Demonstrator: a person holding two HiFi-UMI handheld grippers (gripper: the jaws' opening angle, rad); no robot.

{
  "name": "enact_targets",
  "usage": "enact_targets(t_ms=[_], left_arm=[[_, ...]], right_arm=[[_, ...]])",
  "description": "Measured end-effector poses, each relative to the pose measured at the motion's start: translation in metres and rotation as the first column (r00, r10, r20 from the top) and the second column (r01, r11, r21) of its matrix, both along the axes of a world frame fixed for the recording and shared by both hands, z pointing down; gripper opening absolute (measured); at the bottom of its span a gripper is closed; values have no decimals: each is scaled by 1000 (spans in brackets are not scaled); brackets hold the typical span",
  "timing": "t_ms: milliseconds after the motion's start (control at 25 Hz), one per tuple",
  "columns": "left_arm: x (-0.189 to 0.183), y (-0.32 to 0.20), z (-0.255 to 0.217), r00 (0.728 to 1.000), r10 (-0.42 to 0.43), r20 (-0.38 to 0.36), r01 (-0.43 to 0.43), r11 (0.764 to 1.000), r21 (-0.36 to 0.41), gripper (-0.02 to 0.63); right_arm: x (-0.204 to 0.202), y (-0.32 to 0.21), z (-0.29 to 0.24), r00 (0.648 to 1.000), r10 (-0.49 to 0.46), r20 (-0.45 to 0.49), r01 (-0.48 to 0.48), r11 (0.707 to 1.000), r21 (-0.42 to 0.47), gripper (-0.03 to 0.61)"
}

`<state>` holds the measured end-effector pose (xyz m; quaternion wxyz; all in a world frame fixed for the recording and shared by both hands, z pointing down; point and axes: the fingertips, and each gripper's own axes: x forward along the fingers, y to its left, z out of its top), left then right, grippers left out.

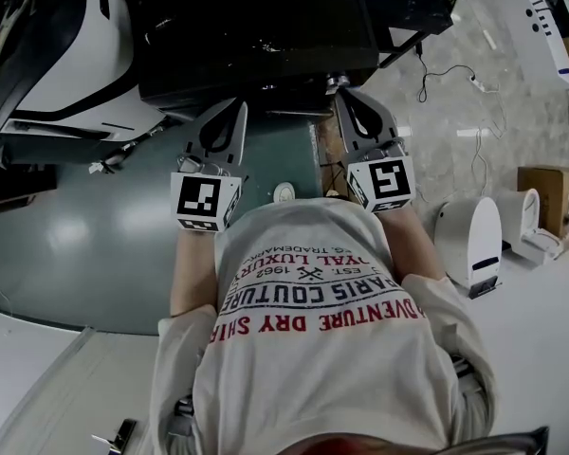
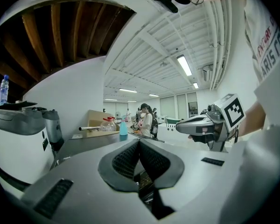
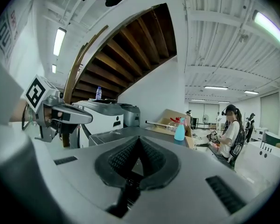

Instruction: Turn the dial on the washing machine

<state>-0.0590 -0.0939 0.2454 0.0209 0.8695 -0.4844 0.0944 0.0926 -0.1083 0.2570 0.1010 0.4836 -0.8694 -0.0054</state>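
Observation:
A dark, black-topped machine (image 1: 256, 36) stands right in front of me; its flat grey top (image 3: 114, 134) shows in both gripper views. No dial shows in any view. My left gripper (image 1: 238, 108) and right gripper (image 1: 343, 93) are held side by side, level, with their tips at the machine's near edge. In the left gripper view the jaws (image 2: 139, 143) are shut with nothing between them, and the right gripper (image 2: 181, 127) shows beside them. The right gripper (image 3: 139, 140) is likewise shut and empty, with the left gripper (image 3: 87, 120) at its side.
White machines (image 1: 85, 45) stand at the left, small white appliances (image 1: 469, 235) and a cardboard box (image 1: 545, 192) at the right. Cables (image 1: 446, 74) lie on the floor. A blue spray bottle (image 3: 179, 129) and a person (image 3: 231, 134) are farther back.

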Motion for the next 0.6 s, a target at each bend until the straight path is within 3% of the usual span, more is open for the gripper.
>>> enact_targets(t_ms=[600], left_arm=[[-6, -2, -2, 999, -42, 8, 42, 999, 12, 15]], right_arm=[[5, -6, -2, 999, 24, 37, -24, 999, -23, 28]])
